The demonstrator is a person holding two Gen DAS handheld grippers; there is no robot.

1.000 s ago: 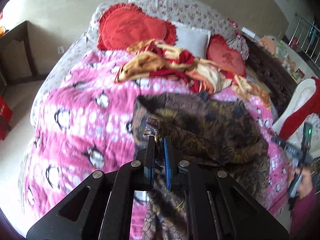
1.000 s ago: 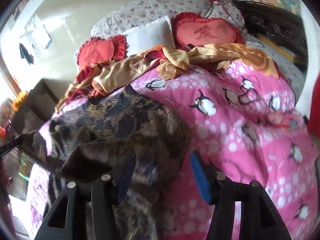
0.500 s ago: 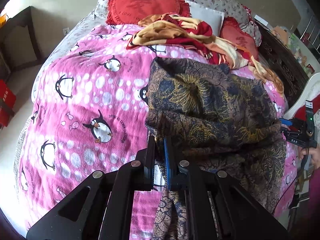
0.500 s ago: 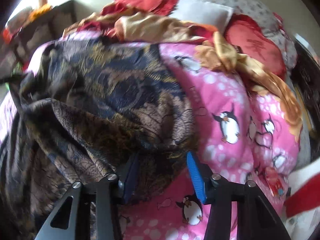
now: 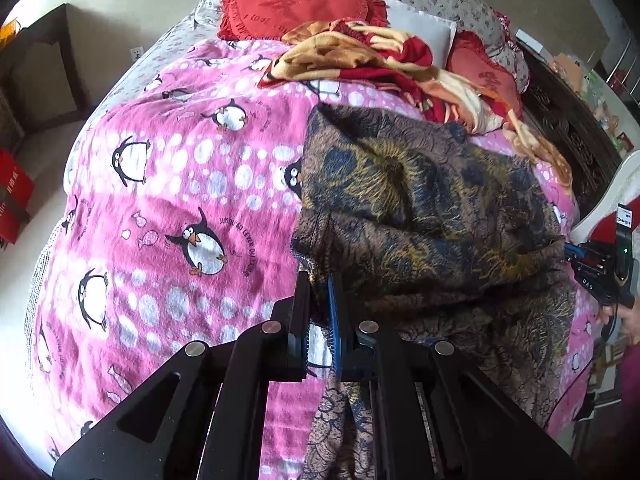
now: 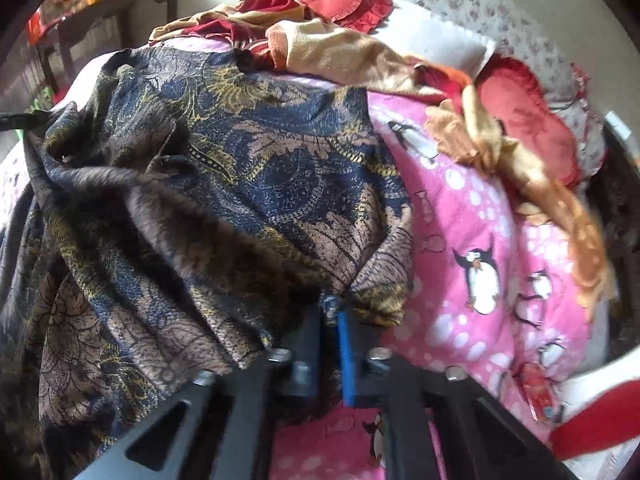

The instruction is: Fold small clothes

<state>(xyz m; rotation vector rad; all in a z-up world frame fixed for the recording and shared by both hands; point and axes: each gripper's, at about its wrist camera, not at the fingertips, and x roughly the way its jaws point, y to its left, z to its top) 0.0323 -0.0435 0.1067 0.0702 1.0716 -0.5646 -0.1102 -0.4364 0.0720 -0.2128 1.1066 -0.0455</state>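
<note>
Left wrist view looks down on a bed covered by a pink blanket (image 5: 168, 184) printed with penguins and white dots. A dark patterned garment (image 5: 420, 216), brown with navy and gold swirls, lies spread over the right half of the blanket, its lower part hanging off the near edge of the bed. The left gripper (image 5: 318, 280) has its jaws pressed together on the garment's near left edge, with the cloth pinched between the black pad and the blue one and trailing down below them. At the far right of this view the right gripper (image 5: 568, 250) meets the garment's opposite edge, with part of a hand (image 5: 624, 320) behind it.

Right wrist view, somewhat blurred, shows the right gripper (image 6: 330, 304) clamped on a bunched corner of the garment (image 6: 240, 184); its jaws have just been closing and the fabric sits between them. The cloth rises in folds from that corner and stretches away to the left.

Beyond the garment, a crumpled tan and red cloth (image 5: 384, 60) lies across the blanket near the head of the bed. Behind it are two red frilled cushions (image 5: 296, 0) and a white pillow (image 5: 424, 32).
</note>
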